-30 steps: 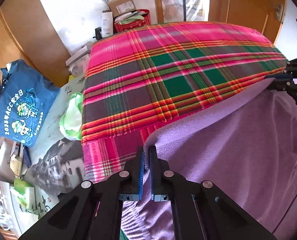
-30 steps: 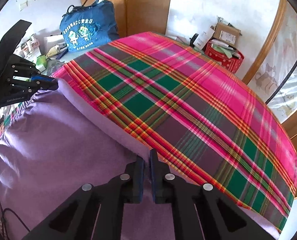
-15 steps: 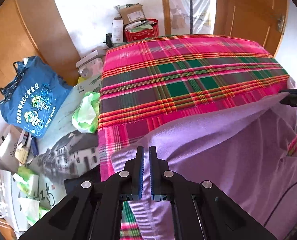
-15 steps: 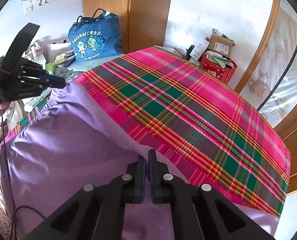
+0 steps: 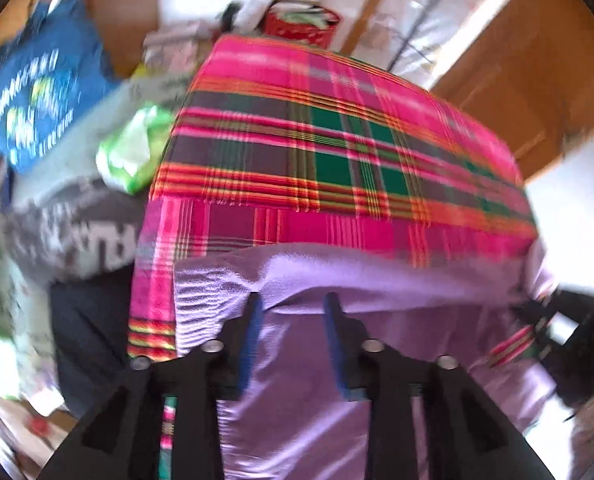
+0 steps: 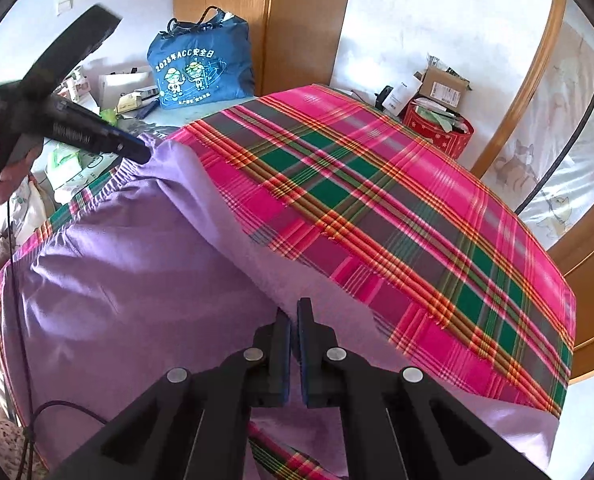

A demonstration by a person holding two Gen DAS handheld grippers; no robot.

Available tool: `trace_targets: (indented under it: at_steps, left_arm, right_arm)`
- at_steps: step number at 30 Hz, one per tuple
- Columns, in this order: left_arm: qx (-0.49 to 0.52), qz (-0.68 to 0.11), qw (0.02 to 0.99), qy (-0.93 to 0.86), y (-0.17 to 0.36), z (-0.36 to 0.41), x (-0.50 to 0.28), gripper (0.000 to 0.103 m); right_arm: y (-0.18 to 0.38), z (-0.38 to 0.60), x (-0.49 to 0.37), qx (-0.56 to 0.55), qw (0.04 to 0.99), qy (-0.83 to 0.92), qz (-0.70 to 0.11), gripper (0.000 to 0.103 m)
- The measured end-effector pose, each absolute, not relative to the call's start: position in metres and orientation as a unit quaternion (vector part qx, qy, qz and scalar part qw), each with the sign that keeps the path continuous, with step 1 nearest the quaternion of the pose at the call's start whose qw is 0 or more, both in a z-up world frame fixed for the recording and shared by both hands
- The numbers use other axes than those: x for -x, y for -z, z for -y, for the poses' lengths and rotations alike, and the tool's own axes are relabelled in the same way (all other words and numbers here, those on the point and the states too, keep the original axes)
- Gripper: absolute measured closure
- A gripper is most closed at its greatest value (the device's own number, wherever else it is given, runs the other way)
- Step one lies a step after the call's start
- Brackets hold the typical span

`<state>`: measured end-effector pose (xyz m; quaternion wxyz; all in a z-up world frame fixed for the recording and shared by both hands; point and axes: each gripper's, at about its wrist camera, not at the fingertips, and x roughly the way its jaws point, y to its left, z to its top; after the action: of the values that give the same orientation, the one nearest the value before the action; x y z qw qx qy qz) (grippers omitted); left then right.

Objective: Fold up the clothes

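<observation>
Purple garment [image 6: 129,280] draped over plaid bedcover [image 6: 377,208]. Left gripper [image 5: 293,304] jaws just opening, spread over the folded edge, pads off cloth. Right gripper [image 6: 295,312] pressed together, pinching the garment's fold.

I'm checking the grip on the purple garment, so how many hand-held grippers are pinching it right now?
1. The right hand-held gripper is shut on the purple garment at its folded edge. The left hand-held gripper has just been opening; its fingers straddle the fold without pressing.

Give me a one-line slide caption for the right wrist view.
Right tongs pinch the purple garment's folded edge on the plaid blanket; left tongs at its far corner.
</observation>
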<state>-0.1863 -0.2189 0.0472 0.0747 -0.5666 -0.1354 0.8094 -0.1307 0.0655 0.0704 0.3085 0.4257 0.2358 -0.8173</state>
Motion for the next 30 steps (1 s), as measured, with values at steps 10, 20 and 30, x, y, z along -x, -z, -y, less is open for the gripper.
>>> trace_targets:
  at_steps: [10, 20, 30]
  left_arm:
    - [0.608, 0.363, 0.011, -0.706, -0.014, 0.256, 0.208, 0.064]
    - [0.615, 0.412, -0.015, -0.672, -0.001, 0.258, 0.212, 0.064]
    - [0.606, 0.506, -0.06, -0.611, 0.023, 0.272, 0.209, 0.064]
  right_arm:
    - [-0.065, -0.068, 0.13, -0.431, 0.319, 0.812, -0.231, 0.1]
    - [-0.061, -0.072, 0.128, -0.433, 0.326, 0.809, -0.227, 0.099]
    - [-0.058, -0.075, 0.123, -0.434, 0.33, 0.807, -0.229, 0.099]
